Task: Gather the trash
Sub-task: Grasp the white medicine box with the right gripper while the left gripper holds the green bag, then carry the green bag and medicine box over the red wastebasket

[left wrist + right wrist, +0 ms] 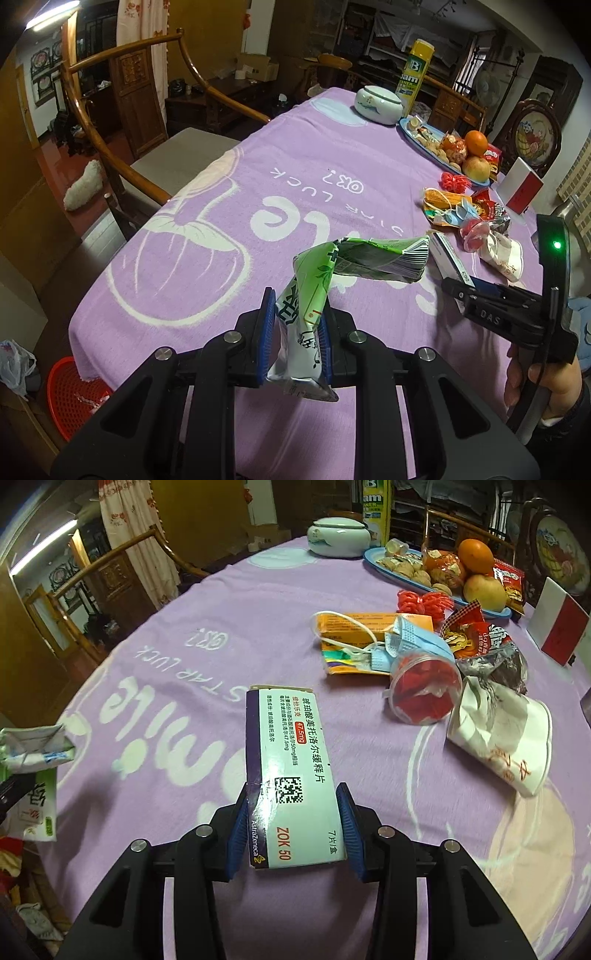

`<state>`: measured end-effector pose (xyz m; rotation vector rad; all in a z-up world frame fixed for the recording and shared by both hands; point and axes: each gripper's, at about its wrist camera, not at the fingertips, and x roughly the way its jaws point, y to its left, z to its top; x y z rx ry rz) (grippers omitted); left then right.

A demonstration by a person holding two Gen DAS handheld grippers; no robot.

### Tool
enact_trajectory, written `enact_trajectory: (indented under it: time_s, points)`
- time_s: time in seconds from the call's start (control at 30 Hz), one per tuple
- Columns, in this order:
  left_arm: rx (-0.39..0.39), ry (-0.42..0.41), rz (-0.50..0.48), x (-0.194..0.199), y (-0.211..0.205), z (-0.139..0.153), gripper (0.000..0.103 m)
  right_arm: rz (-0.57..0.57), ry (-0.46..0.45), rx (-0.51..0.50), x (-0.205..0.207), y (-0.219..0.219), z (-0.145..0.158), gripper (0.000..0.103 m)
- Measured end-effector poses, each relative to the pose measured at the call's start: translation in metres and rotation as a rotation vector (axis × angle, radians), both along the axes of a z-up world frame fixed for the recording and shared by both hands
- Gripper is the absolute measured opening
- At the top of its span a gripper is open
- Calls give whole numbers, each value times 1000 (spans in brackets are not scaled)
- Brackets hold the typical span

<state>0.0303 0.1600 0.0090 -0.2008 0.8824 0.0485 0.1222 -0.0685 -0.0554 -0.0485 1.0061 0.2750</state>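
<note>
I noted the left gripper [297, 328] clamped on a green wrapper [317, 291] at frame centre, its free end drooping and liable to snag. The right gripper [293, 827] pinched a medicine box [291, 775] by its end; it could pivot loose. The red basket [68, 397], lower left, held scraps.

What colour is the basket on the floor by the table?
Red basket, seen best in the left wrist view.

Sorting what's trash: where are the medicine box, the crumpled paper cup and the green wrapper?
medicine box [291, 775]: right wrist view, its printed top face.
crumpled paper cup [506, 734]: right wrist view, its white side wall.
green wrapper [314, 284]: left wrist view, its green middle fold.
</note>
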Motion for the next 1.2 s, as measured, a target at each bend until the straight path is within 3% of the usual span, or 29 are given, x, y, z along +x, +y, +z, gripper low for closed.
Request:
enact_trajectory:
  time_s: [0.73, 1.2]
  points:
    - [13, -94, 56, -74, 17, 27, 23, 176, -62, 81, -95, 40, 31, 44]
    - [1, -89, 198, -131, 84, 20, 23, 362, -69, 107, -135, 115, 38, 44]
